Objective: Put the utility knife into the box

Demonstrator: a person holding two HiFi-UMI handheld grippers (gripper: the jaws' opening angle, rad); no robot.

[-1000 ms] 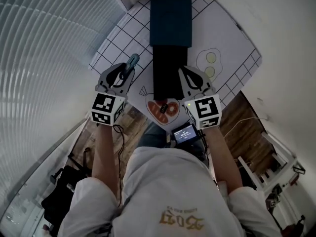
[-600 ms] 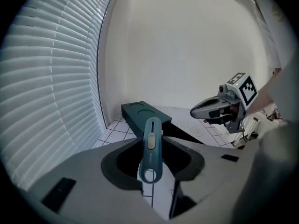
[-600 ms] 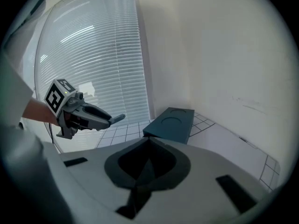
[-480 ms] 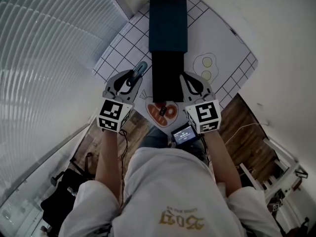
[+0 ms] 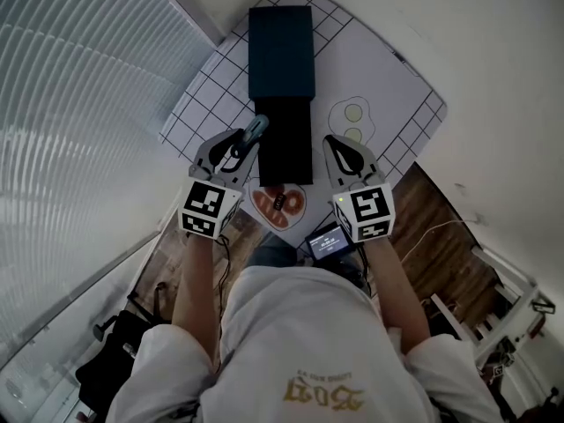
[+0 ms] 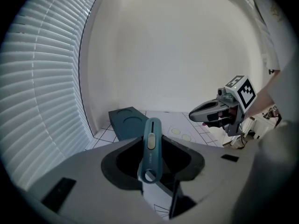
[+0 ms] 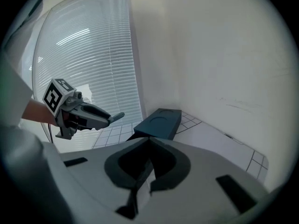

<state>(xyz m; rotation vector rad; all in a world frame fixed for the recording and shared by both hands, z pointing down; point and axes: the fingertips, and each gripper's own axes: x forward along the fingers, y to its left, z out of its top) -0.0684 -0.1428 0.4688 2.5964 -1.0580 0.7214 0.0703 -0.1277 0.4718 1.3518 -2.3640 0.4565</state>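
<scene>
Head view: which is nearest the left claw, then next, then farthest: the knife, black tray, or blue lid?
1. Utility knife, held in the left claw.
2. Black tray, just to its right.
3. Blue lid, at the table's far end, past the tray.

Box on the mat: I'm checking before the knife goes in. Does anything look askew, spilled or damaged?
Nothing spilled or damaged. The open box lies diagonally on the grid mat, pointing at its corner, not along the lines. The utility knife is clamped in the left gripper.
</scene>
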